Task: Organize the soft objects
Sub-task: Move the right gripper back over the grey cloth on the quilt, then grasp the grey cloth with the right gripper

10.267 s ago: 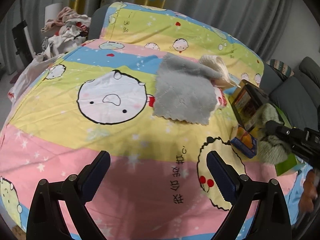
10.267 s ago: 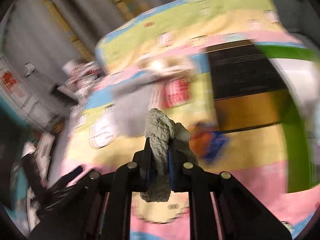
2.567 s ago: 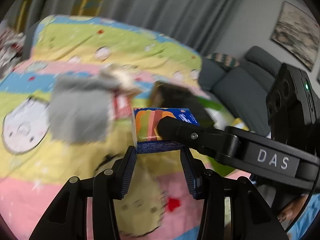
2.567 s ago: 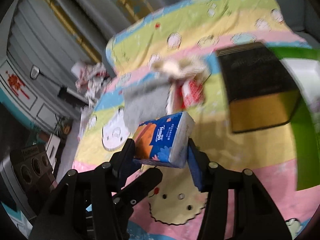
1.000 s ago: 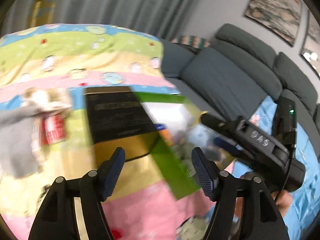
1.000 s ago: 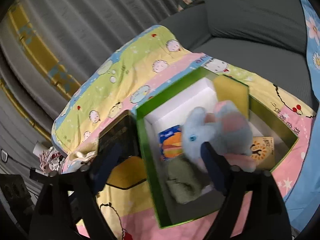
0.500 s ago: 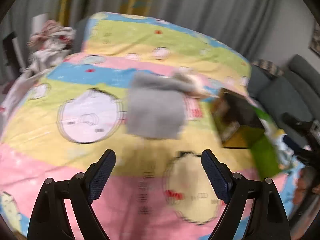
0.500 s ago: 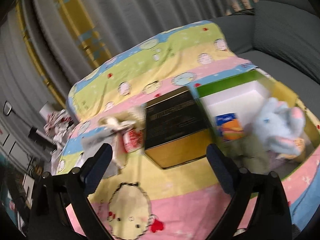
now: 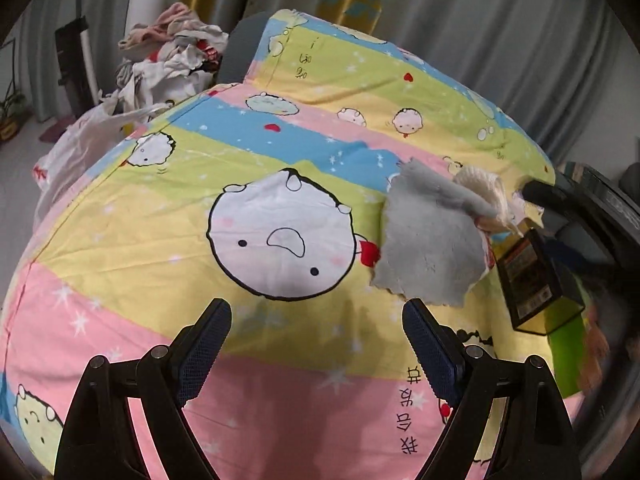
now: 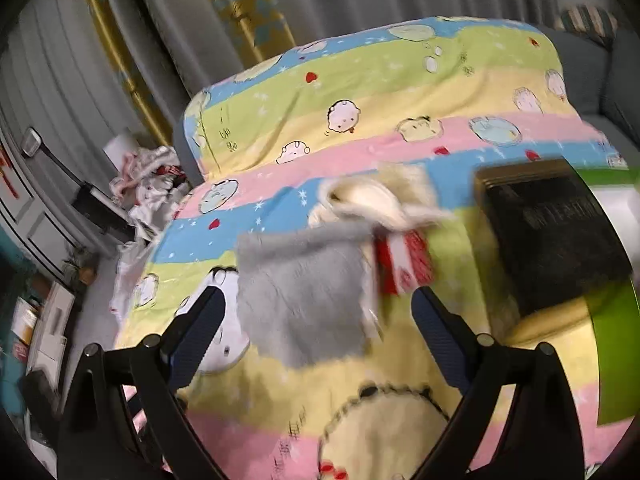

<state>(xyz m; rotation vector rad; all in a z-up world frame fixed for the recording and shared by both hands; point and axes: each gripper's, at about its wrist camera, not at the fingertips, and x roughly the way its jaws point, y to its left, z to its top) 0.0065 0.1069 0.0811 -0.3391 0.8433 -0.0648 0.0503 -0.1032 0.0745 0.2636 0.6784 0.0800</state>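
Lying beside the green box (image 10: 612, 344), whose contents were hidden: grey cloth (image 10: 304, 300). Left gripper (image 9: 316, 344) and right gripper (image 10: 316, 328) angled downward, jaws apart, empty

I see grey fuzzy cloth (image 9: 430, 240) lying flat on bed, far corner draped over cream knitted piece (image 9: 486, 196); red-and-white item (image 10: 406, 260) peeking out at cloth's right edge.
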